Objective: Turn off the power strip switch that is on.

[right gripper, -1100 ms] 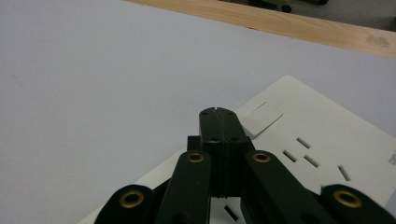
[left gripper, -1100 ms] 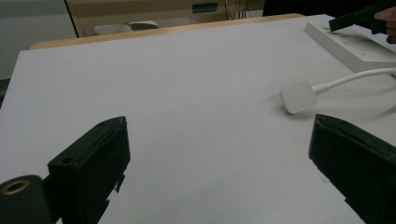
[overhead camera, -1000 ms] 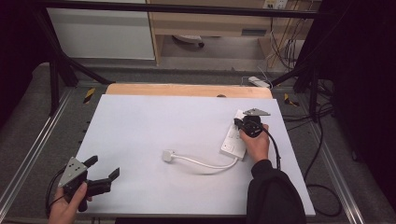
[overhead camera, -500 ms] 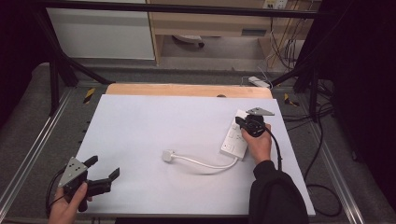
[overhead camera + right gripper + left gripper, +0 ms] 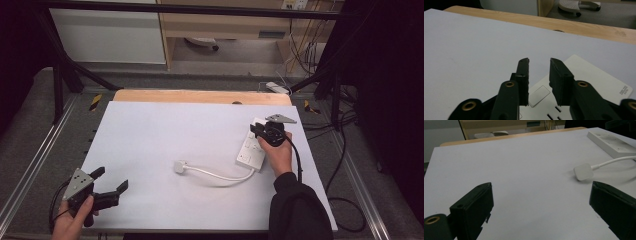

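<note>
- High view shows a white worktop point(image 5: 165, 135) with a wooden strip point(image 5: 200, 96) along its far edge, metal rails at both sides, and dark cables point(image 5: 345, 150) trailing off past the right edge.
- On the right half of the worktop lies a white power strip point(image 5: 251, 150), set at a slant; its white cord point(image 5: 220, 174) curves leftward and ends in a white plug point(image 5: 180, 166) lying flat near the middle.
- Between the plug and the left gripper point(image 5: 110, 186) the worktop is bare, so nothing stands in the way there.
- In the left gripper view, that gripper's jaws stand wide apart with nothing between them; the plug point(image 5: 583, 171) lies ahead toward the right jaw, well apart from it, and the power strip point(image 5: 610, 142) sits farther off at the upper right.
- The right gripper point(image 5: 257, 131) is over the far end of the power strip; in the right gripper view its jaws are a narrow gap apart and hold nothing, with the strip's face point(image 5: 584, 82), a rocker switch point(image 5: 538, 95) and socket slots just below them. Whether the tips touch the strip I cannot tell.
- The left hand point(image 5: 72, 222) comes in at the bottom left corner, holding its gripper low and pointing toward the right.
- The right hand point(image 5: 278, 155), in a dark sleeve point(image 5: 295, 210), reaches forward along the right side, its gripper pointing leftward over the strip.
</note>
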`<move>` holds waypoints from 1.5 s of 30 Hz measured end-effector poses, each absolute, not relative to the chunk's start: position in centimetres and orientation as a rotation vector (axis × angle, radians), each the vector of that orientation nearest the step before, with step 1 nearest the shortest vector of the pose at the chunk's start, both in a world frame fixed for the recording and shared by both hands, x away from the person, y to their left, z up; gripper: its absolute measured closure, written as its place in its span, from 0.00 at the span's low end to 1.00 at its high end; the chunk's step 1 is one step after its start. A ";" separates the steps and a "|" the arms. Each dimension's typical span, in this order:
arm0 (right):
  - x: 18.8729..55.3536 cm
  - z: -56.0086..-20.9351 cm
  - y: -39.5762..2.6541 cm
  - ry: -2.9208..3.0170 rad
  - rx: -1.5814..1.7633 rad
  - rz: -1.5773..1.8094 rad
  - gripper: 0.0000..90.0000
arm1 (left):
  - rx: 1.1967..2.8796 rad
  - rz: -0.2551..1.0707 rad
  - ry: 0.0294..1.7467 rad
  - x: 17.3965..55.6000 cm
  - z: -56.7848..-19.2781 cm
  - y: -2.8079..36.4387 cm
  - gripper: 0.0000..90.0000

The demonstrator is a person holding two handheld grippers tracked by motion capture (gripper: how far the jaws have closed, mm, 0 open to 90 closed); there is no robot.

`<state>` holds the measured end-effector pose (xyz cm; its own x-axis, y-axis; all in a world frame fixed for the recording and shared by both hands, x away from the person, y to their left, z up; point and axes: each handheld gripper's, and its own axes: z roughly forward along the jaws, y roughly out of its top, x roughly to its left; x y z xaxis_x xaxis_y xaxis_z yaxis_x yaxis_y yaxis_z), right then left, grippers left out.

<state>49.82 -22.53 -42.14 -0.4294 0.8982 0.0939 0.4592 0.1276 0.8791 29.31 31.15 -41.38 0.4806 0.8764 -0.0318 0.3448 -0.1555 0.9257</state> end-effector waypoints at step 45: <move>48.1 -38.8 -23.5 1.810 1.349 1.263 0.04 | 1.728 0.663 1.051 29.3 -41.4 31.1 0.06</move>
<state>48.10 -23.54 -38.79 -0.3466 0.9324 0.1024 0.4182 0.0559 0.9066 29.32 31.15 -41.41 0.4792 0.8771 -0.0322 0.3487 -0.1565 0.9241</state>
